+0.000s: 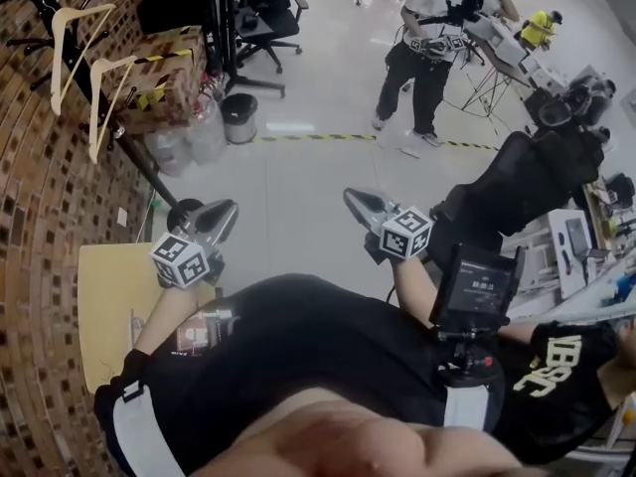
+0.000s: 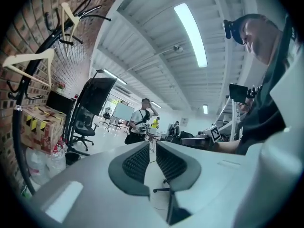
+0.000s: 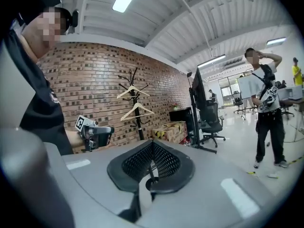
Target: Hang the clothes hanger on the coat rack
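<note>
The black coat rack (image 1: 95, 95) leans along the brick wall at the upper left, and two cream hangers (image 1: 72, 40) (image 1: 107, 95) hang on it. Both show in the left gripper view, one hanger (image 2: 29, 63) below the other (image 2: 67, 14), and in the right gripper view as an upper hanger (image 3: 133, 92) and a lower one (image 3: 137, 111). My left gripper (image 1: 217, 221) (image 2: 152, 144) is held level near the rack's base, its pads a narrow gap apart with nothing between them. My right gripper (image 1: 360, 205) (image 3: 153, 142) is shut and empty, over the floor.
A taped cardboard box (image 1: 171, 76), clear plastic bags (image 1: 195, 132) and a dark bin (image 1: 238, 117) stand by the rack. An office chair (image 1: 270, 23) is behind them. A person (image 1: 427, 43) stands at the far side. A wooden table (image 1: 107, 301) is at my left.
</note>
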The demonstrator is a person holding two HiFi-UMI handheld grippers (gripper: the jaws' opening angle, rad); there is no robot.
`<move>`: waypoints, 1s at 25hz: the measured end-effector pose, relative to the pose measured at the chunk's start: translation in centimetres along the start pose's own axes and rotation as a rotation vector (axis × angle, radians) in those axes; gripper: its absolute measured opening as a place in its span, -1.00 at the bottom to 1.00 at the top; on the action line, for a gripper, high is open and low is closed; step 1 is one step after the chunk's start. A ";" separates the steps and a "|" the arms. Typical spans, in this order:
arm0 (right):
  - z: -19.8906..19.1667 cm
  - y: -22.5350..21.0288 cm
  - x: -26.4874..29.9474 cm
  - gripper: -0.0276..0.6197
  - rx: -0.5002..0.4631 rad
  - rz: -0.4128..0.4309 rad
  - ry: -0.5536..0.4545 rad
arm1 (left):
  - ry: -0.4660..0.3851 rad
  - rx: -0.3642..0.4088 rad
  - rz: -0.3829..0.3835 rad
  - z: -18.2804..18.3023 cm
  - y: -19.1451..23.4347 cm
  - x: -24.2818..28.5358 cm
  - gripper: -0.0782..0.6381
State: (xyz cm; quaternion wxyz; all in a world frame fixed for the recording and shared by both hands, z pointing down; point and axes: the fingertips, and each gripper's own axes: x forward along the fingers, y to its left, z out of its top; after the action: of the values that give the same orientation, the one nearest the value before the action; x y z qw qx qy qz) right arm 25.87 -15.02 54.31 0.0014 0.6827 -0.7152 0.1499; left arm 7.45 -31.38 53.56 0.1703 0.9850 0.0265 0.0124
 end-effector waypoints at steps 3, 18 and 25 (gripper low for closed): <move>-0.5 -0.1 -1.7 -0.87 0.018 -0.026 0.007 | -0.002 -0.017 -0.022 -0.3 -1.6 1.0 -0.76; 0.3 1.6 -0.9 -0.88 -0.035 0.011 -0.006 | -0.024 0.018 0.008 1.0 -1.7 -0.5 -0.76; 0.7 2.2 0.9 -0.88 -0.051 0.036 0.009 | -0.040 0.014 0.028 1.4 -0.4 -1.6 -0.76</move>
State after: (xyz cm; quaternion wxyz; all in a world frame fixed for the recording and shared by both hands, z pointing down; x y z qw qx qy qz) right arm 23.83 -16.00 53.39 0.0194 0.6688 -0.7309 0.1347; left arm 5.92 -31.55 52.05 0.1637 0.9864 0.0095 -0.0052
